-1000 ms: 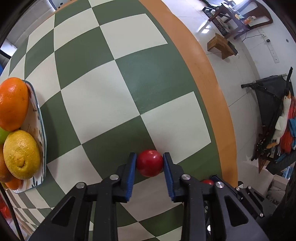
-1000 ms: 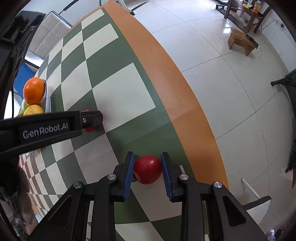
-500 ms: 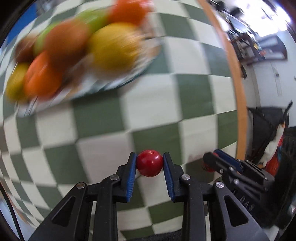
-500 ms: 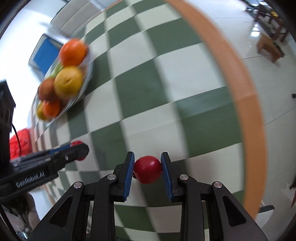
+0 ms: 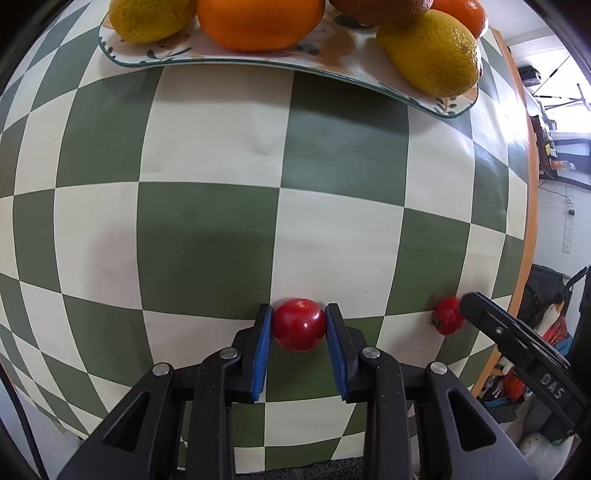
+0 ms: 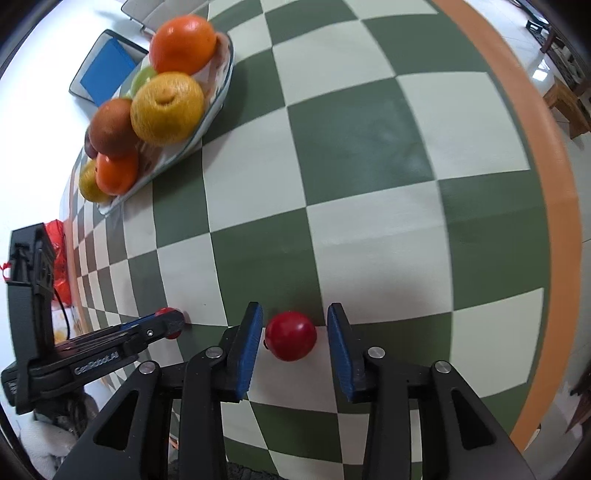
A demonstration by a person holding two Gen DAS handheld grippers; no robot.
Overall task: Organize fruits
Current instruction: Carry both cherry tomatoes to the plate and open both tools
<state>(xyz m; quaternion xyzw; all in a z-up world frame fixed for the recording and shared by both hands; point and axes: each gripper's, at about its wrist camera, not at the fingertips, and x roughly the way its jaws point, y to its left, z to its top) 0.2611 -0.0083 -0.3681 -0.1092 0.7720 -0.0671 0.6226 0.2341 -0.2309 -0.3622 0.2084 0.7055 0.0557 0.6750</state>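
My left gripper (image 5: 298, 312) is shut on a small red tomato (image 5: 299, 326), low over the checkered tablecloth (image 5: 207, 221). In the right wrist view my right gripper (image 6: 295, 310) stands open. A second red tomato (image 6: 291, 336) lies on the cloth between its blue pads (image 6: 340, 343), with a gap on each side. From the left wrist view that second tomato (image 5: 447, 320) shows at the tip of the right gripper's finger (image 5: 480, 312). A plate (image 5: 258, 63) piled with oranges (image 5: 258, 22) and lemons (image 5: 428, 51) stands beyond, also seen as the plate (image 6: 221, 92) at the upper left.
The table's orange edge band (image 6: 554, 184) runs down the right side, with tiled floor beyond it. A chair with a blue seat (image 6: 105, 70) stands behind the plate. Red bags (image 6: 55, 236) lie past the table's left side. Open checkered cloth lies between the grippers and the plate.
Both grippers swung round from the table edge to face the plate, carrying their tomatoes. The right gripper's jaws have spread and its tomato now lies loose on the cloth.
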